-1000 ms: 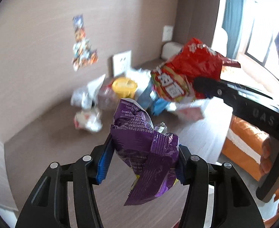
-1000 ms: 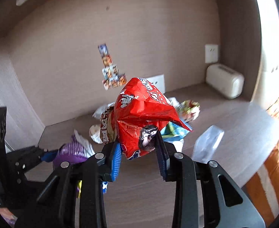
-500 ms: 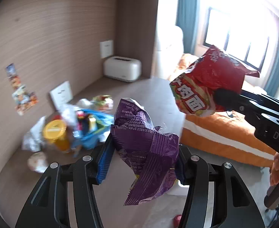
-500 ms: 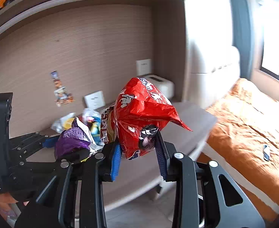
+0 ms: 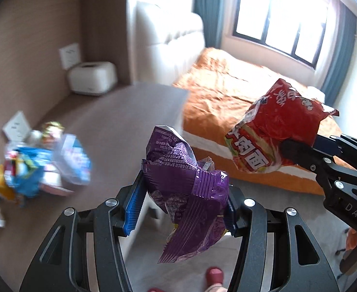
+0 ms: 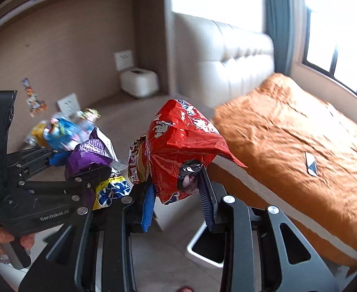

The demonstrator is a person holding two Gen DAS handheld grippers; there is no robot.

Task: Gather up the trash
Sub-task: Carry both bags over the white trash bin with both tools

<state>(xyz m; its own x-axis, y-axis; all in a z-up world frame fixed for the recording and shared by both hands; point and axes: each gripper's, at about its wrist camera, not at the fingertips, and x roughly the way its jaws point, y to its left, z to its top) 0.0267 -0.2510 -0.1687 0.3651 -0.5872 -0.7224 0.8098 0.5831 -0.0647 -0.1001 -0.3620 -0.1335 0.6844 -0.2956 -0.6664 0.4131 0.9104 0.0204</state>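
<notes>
The left gripper [image 5: 182, 204] clamped a crumpled purple snack wrapper [image 5: 185, 194]. The right gripper [image 6: 177, 200] pinched a red noodle packet [image 6: 178, 146]. Below stood what looked like a white bin [image 6: 202, 250], partly hidden.

I read both wrist cameras angled downward, close behind their jaws, facing the orange bed [image 5: 227, 92] far right; both views share the littered desk [image 6: 120, 119] at left.

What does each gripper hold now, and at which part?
Left gripper: purple wrapper, pinched mid-body. Right gripper: red packet, pinched at its lower end.
</notes>
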